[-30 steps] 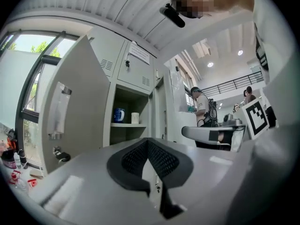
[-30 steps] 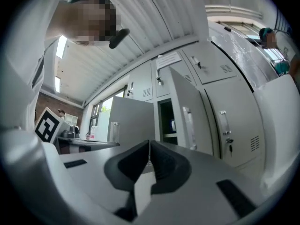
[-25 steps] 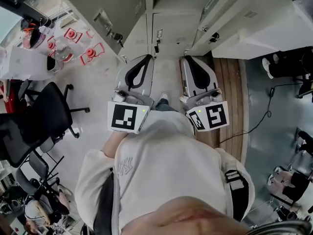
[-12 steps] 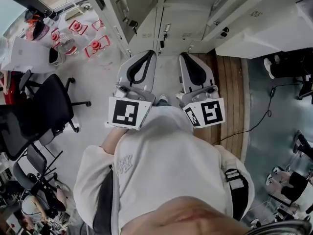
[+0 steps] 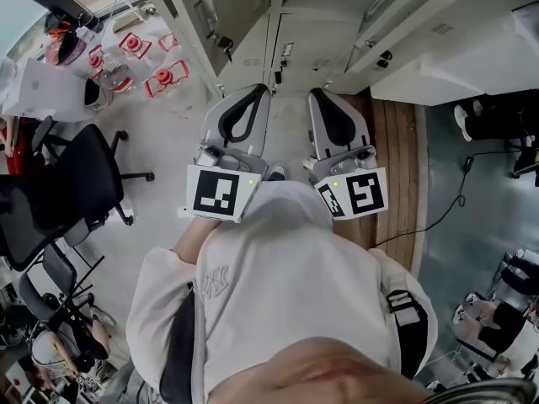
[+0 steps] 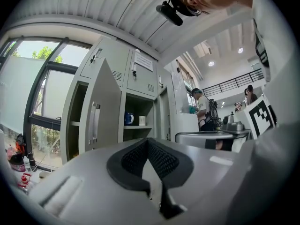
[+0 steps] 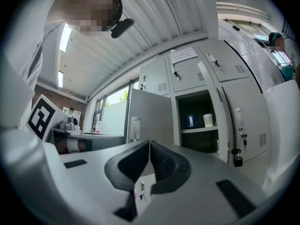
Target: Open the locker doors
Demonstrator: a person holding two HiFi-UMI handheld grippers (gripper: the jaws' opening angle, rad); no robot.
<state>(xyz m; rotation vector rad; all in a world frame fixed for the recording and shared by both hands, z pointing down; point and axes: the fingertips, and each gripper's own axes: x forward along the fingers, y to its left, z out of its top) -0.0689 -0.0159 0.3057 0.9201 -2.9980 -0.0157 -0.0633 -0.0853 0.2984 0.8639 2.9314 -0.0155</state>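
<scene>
Grey lockers (image 5: 312,32) stand ahead of me at the top of the head view. One door (image 6: 96,118) hangs open to the left, its handle facing me. Its compartment holds a blue mug (image 6: 129,119) and a white cup (image 6: 142,120) on a shelf. The right gripper view shows the same open door (image 7: 150,114) and mug (image 7: 190,121), and beside them a closed door (image 7: 243,121) with a padlock (image 7: 238,161). My left gripper (image 5: 255,91) and right gripper (image 5: 317,95) point at the lockers side by side, short of them. Both are shut and hold nothing.
A black office chair (image 5: 76,192) stands at my left. Beyond it a table carries red-lidded containers (image 5: 160,78). A wooden floor strip (image 5: 396,158) and a black cable (image 5: 446,200) lie at my right. People stand further right (image 6: 202,109).
The view has shifted a little, so the lockers and the open door sit lower and to the right in the frame. Both grippers stay side by side and shut.
</scene>
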